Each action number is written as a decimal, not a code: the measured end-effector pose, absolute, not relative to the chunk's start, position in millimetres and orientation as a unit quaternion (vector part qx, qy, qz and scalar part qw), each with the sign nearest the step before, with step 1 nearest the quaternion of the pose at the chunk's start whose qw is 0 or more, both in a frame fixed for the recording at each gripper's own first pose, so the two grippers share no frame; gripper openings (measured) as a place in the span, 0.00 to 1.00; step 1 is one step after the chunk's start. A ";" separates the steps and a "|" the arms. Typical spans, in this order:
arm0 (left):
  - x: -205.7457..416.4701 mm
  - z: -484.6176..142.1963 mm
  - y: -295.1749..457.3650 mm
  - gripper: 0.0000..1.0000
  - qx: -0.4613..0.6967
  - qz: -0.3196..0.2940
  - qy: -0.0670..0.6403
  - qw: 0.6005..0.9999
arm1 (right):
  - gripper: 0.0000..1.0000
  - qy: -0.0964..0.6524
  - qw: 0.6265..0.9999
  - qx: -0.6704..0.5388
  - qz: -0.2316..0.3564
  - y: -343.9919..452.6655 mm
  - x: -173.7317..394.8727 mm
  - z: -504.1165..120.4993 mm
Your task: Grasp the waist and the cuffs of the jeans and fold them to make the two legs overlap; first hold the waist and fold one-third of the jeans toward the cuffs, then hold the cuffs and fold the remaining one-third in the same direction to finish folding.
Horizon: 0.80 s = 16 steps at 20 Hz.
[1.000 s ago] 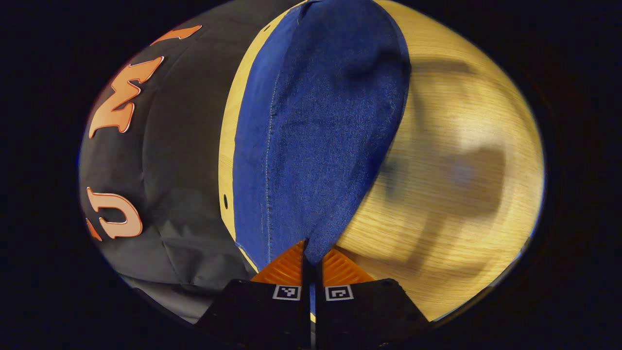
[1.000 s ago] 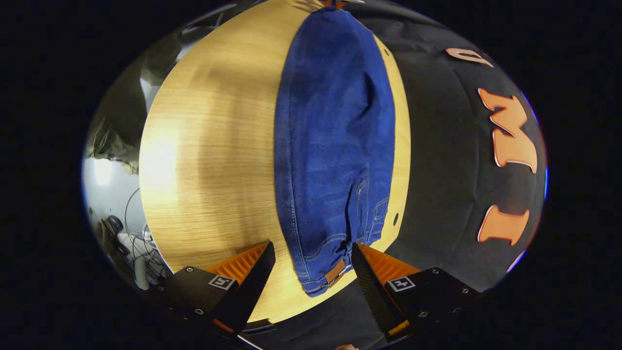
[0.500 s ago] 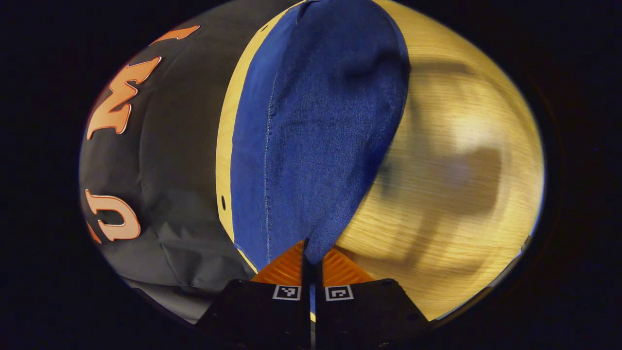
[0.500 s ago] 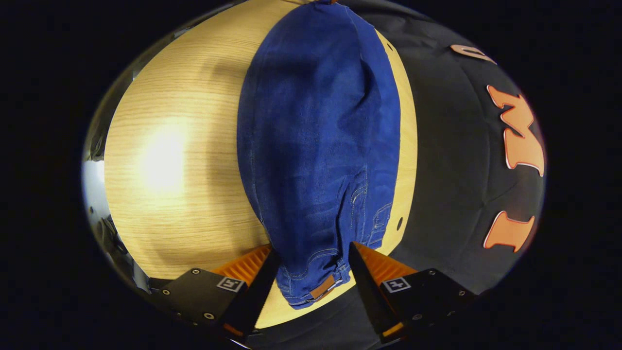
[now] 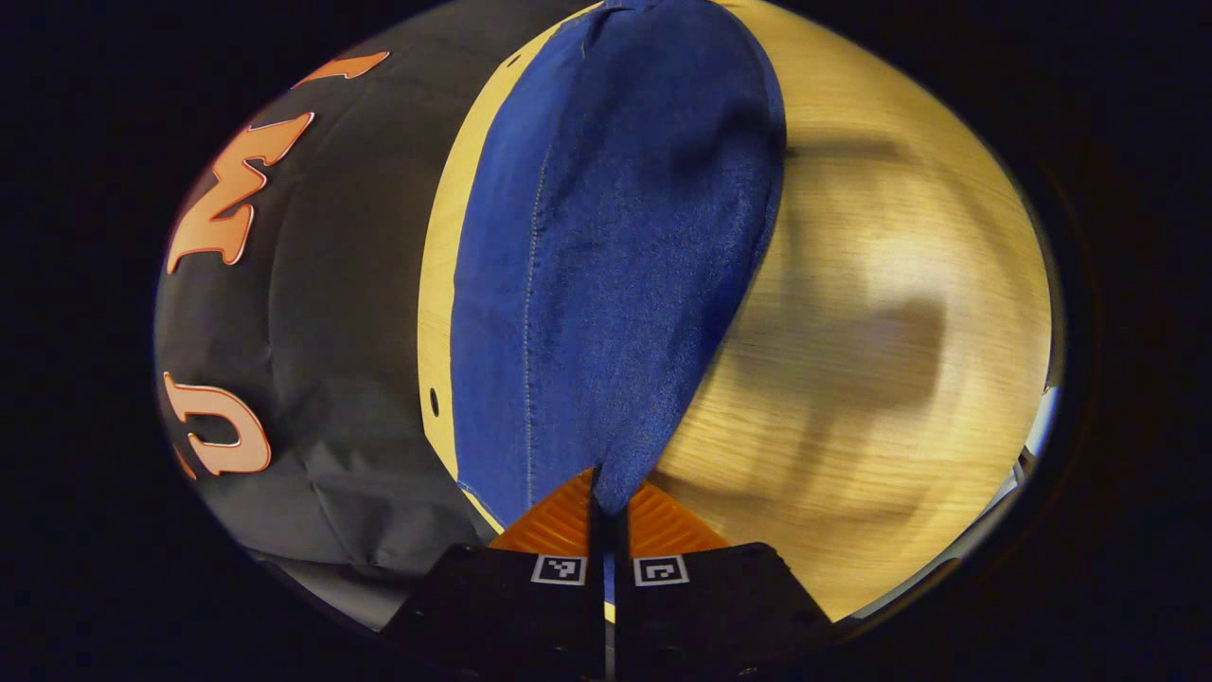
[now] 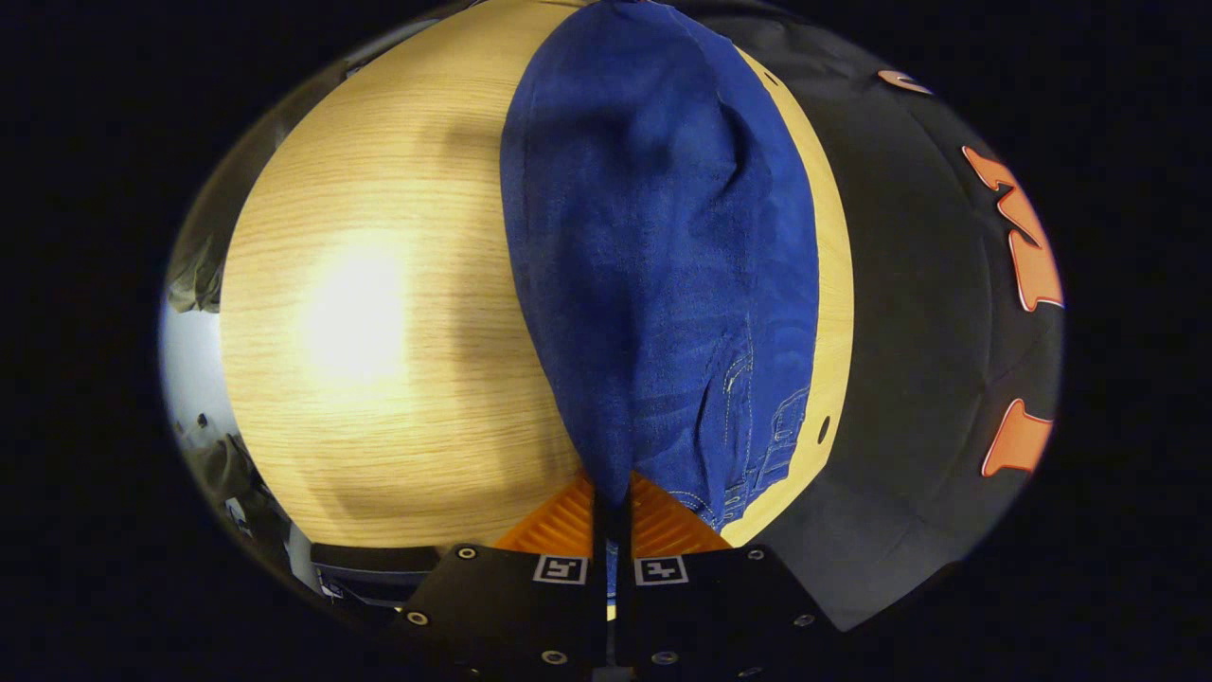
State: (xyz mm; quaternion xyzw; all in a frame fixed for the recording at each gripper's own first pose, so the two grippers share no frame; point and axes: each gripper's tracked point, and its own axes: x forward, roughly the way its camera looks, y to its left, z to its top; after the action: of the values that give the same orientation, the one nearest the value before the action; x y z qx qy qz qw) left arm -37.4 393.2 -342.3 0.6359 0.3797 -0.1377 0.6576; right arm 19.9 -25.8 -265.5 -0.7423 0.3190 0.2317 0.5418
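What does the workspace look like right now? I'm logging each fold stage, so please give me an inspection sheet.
Surface: wooden table, pale grain, glare patch, small hole near the far edge.
Job's things: jeans lying lengthwise on the table, both ends pinched.
Clutter: nothing seen.
Grippers: left hand-held gripper shut on the plain end of the jeans; right hand-held gripper shut on the stitched waist end.
Cables: cannot tell; dim shapes beyond the table's edge are too blurred.
Surroundings: black cloth wall along the table's far side.

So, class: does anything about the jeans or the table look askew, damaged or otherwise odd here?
Nothing stands out. The jeans stretch between the left gripper and right gripper along the table, with only soft wrinkles near the waist.
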 end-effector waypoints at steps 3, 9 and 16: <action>-38.4 -332.0 390.9 0.04 0.630 -0.145 0.385 0.659 | 0.04 0.327 0.573 -0.714 0.233 -21.8 20.9 -251.0; -39.2 -301.8 382.3 0.04 0.617 -0.155 0.395 0.663 | 0.04 0.328 0.618 -0.668 0.252 -6.5 32.5 -197.4; -0.3 -276.6 388.8 0.04 0.596 -0.242 0.415 0.643 | 0.04 0.377 0.668 -0.593 0.244 10.7 71.6 -161.1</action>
State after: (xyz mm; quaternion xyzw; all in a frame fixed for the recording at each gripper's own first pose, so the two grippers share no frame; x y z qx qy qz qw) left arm -0.3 388.8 -276.6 0.5965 0.4147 -0.2421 0.6431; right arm 71.6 10.7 -161.1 -0.5935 0.3772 0.2439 0.6678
